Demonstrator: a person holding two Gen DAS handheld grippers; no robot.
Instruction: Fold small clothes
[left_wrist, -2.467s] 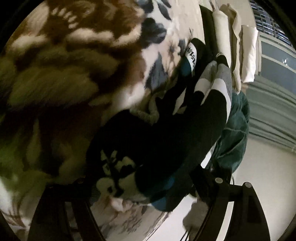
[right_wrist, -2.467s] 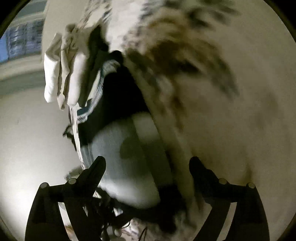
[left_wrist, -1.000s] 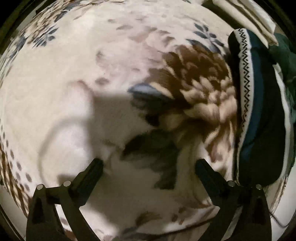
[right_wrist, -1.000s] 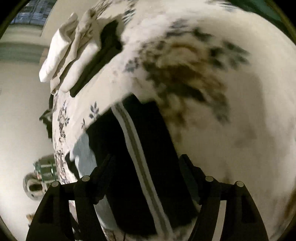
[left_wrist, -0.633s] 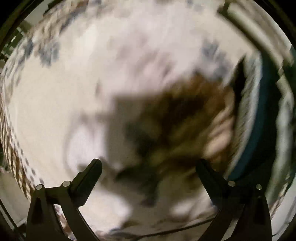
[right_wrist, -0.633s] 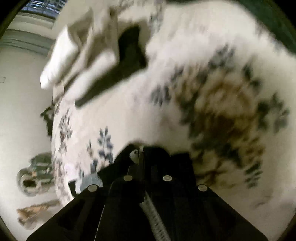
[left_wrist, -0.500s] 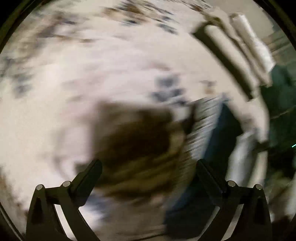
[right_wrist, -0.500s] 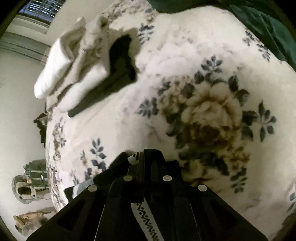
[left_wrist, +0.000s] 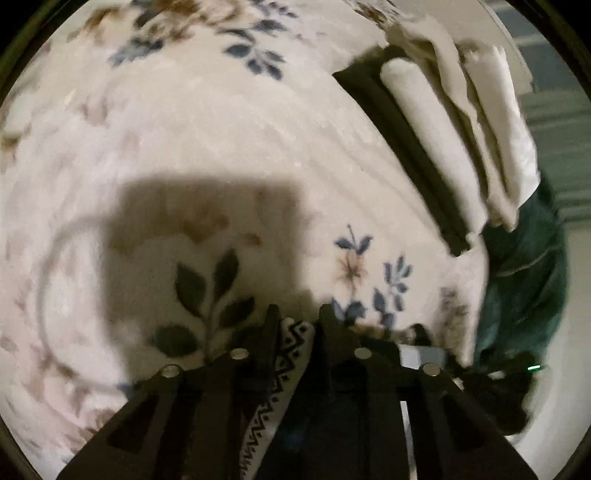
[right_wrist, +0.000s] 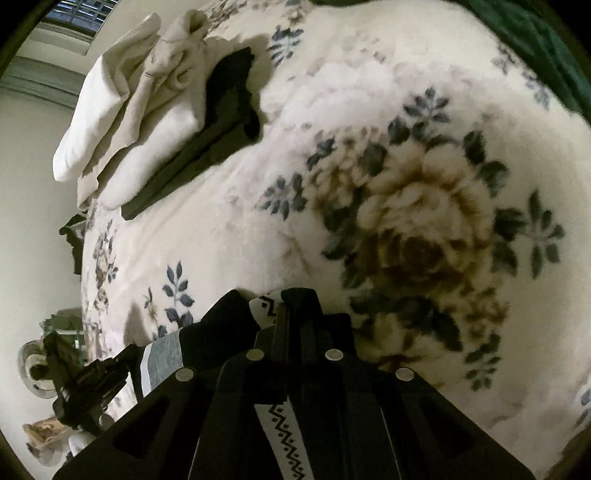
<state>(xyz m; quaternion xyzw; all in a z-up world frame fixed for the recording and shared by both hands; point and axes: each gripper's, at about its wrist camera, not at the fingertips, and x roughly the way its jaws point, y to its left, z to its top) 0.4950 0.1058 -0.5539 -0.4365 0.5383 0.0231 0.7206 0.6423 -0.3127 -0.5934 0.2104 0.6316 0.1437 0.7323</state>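
Left tool (left_wrist: 295, 325) clenched on the zigzag-trimmed edge of the dark garment (left_wrist: 291, 343), which sits between its fingers and trails back under it. Right tool (right_wrist: 284, 306) clenched on the same garment (right_wrist: 221, 325), bunched just left of its tips. Floral bed blanket (right_wrist: 369, 147) ahead of both; folded white and dark stack (right_wrist: 147, 110) far ahead-left of the right tool, ahead-right of the left.

My left gripper (left_wrist: 295, 317) fingers pinched nearly together on the zigzag-trimmed garment (left_wrist: 291, 343), my right gripper (right_wrist: 284, 306) fingers likewise clamped on its patterned edge, both angled low
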